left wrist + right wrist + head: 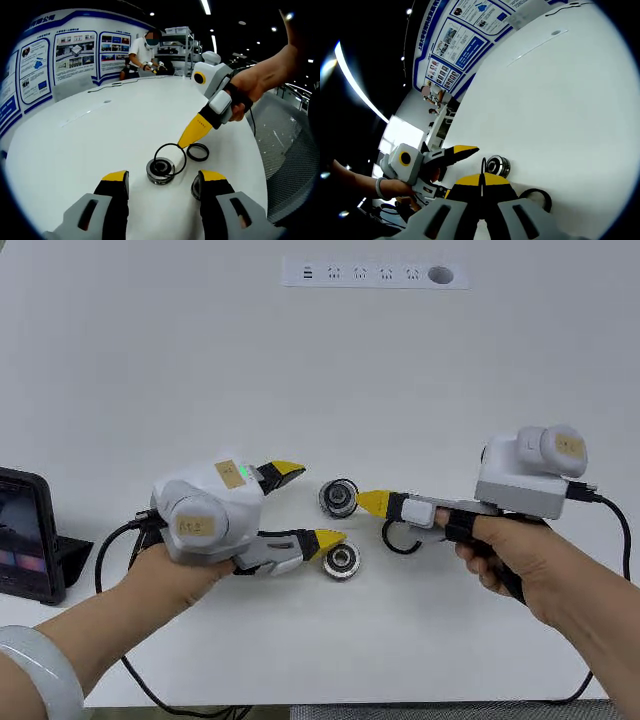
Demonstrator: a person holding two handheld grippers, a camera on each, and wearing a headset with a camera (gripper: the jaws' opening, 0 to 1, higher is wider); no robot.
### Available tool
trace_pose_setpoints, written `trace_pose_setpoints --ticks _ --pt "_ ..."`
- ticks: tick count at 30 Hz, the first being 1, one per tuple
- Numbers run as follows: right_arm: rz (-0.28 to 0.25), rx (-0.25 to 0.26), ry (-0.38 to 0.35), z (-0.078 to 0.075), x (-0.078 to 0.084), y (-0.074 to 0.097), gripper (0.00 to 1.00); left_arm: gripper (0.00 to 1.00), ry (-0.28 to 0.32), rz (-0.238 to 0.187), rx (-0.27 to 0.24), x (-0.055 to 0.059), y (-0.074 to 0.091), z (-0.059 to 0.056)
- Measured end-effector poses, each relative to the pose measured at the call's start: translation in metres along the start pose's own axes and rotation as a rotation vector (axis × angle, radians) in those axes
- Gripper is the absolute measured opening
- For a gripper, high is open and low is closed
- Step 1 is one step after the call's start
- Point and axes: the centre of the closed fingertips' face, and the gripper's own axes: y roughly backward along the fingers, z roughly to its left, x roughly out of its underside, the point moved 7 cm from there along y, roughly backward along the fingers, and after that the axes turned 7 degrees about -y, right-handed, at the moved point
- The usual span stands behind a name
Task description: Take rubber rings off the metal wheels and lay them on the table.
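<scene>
Two metal wheels lie mid-table, one [338, 498] farther and one [341, 561] nearer. My right gripper [372, 503] is shut on a thin black rubber ring [170, 159], which loops over the far wheel [160, 170]; whether it still sits on the wheel is unclear. The ring [483, 167] stands edge-on between the right gripper's [481, 181] yellow tips, next to that wheel [497, 165]. My left gripper [307, 505] is open, straddling the gap beside both wheels, and touches neither. In its own view the left gripper [164, 179] frames the far wheel. A thicker black ring [400, 538] lies flat on the table under the right gripper.
A dark tablet [20, 535] stands at the left table edge, with a black cable [110, 545] trailing from the left gripper. A white power strip [375, 273] is set in the table at the far side. A person [142, 50] works at a distant bench.
</scene>
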Motion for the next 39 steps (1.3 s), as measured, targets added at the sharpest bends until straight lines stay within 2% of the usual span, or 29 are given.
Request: trace_pose_setpoints --ticks 14,24,39 --pt "-0.03 0.033 -0.036 -0.009 0.011 0.026 0.02 0.66 0.021 -0.019 0.005 0.002 0.009 -0.006" --pt "-0.05 0.06 -0.063 -0.018 0.018 0.042 0.02 0.68 0.023 -0.01 0.006 0.007 0.014 -0.009" --pt "-0.067 0.113 -0.097 -0.037 0.026 0.054 0.02 0.72 0.042 -0.021 0.004 0.011 0.026 -0.016"
